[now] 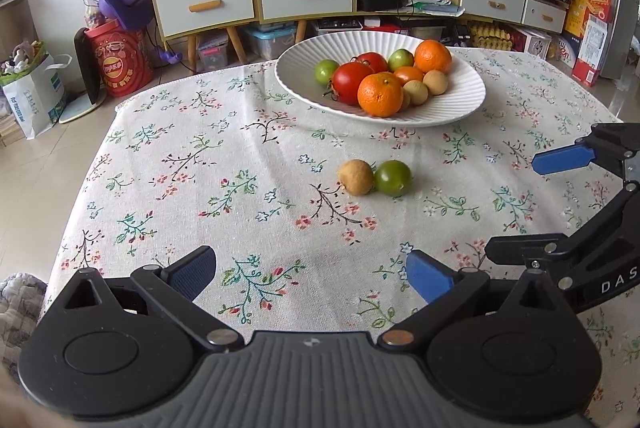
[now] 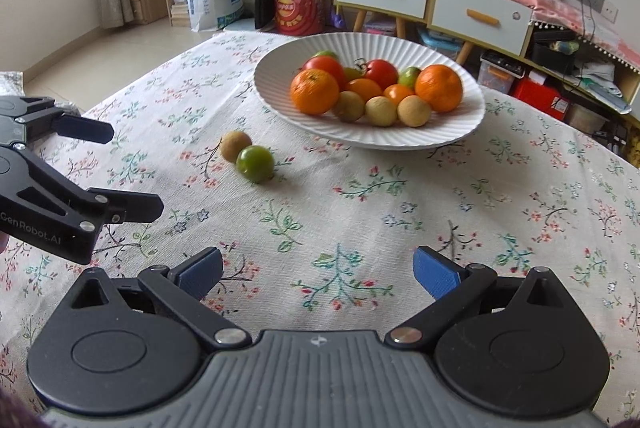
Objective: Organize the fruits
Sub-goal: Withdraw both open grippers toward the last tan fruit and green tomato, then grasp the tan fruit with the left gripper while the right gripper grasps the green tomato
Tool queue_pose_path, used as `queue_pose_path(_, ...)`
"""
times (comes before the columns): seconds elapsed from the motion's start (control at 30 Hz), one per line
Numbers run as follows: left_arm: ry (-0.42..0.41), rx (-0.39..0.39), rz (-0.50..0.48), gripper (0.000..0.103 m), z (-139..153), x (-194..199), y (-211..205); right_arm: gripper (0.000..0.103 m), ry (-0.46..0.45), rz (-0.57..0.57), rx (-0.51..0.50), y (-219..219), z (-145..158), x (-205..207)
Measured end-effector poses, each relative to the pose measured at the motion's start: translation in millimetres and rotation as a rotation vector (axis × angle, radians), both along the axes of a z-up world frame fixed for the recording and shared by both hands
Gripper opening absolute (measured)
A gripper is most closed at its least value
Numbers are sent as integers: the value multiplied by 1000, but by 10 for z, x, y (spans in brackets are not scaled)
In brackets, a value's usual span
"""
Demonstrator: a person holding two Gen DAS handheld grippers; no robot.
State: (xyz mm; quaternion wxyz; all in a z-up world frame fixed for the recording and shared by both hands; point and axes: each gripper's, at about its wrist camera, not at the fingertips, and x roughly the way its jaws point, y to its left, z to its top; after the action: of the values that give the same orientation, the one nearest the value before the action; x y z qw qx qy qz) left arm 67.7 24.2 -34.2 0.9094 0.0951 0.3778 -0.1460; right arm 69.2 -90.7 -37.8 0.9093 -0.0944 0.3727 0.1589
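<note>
Fruits are what I am sorting, and most are already lying in the white ribbed plate (image 1: 460, 96) at the far side of the table; two are sitting loose on the flowered tablecloth (image 1: 200, 188) between my tools and that plate.

Nearest to me, I am holding the left gripper (image 1: 312, 274) spread wide with nothing between its blue pads, hovering over bare cloth. The right gripper (image 2: 318, 274) is standing just as wide and just as empty, off to the right of the left one.

Further out, the tan longan (image 1: 355, 177) and the green fruit (image 1: 393, 178) are lying touching each other, and that is where I am expecting trouble. Closing on one could nudge the other, and both are round, so either could roll across the cloth toward the table edge. Both tools are also facing the same pair, so reaching together could knock the fingers into each other.

Furthest away, the plate is piled with oranges, tomatoes (image 1: 351, 82), green fruits and more longans. Dropping another piece onto that heap from too high could send it bouncing off the others and over the low rim, or shake a longan near the front edge loose.
</note>
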Motion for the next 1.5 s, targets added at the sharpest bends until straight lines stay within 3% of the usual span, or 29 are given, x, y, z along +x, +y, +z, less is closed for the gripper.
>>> queue_pose_path(0.2,4,24,9,96,-67,22,67,100,-2,23,1,103,-15,57)
queue_pose_path(0.37,20,45,36,96,-121,47,149,78,-2,33,-4,153,-51,178)
queue_pose_path(1.07,17,34,44,96,-117,60,224,25,-19,89,20,390,-1,354)
queue_pose_path(1.5,-15,44,47,91,-103,148,44,24,-5,52,20,197,20,339)
